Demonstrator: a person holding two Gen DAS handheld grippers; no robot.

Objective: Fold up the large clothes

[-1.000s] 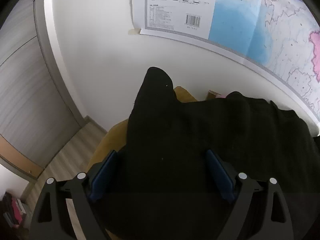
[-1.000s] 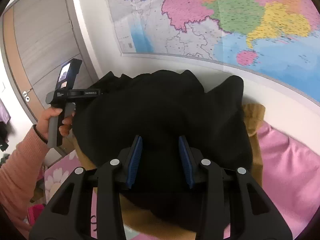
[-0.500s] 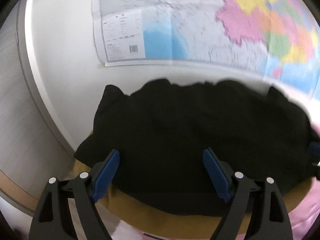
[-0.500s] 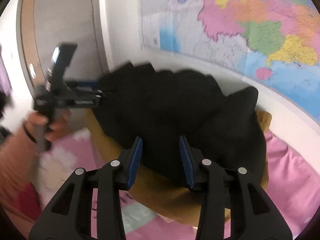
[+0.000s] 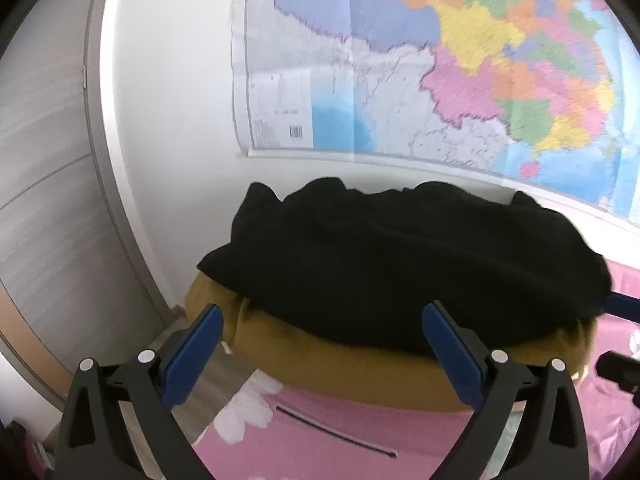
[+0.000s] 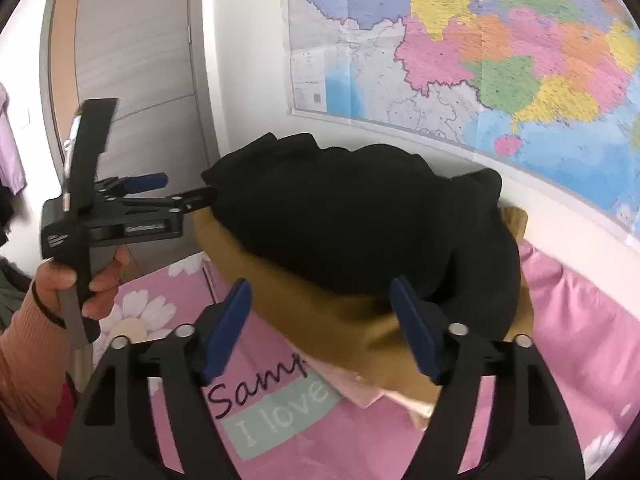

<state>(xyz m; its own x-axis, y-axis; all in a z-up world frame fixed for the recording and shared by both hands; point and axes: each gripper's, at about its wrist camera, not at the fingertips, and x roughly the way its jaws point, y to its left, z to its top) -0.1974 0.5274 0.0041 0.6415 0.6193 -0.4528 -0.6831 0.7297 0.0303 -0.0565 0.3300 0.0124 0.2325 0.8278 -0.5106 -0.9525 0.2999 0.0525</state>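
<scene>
Nearest, the right gripper (image 6: 320, 320) hovers with jaws spread wide and empty above the pink bedspread (image 6: 280, 420). Just beyond it a black garment (image 6: 360, 220) lies bundled on a mustard-brown garment (image 6: 340, 320). The left gripper (image 5: 320, 344), jaws also wide apart, holds nothing beside the black garment. Behind the garment hangs a wall map (image 6: 480, 40).

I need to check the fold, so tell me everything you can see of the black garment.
The black garment is a soft, thick-looking, matte fabric bundled into a rounded, rumpled heap with wrinkles along its far edge. It lies on top of a mustard-brown garment on the pink bedspread, near the wall under the map. Both claws are open, pulled back from it.
</scene>
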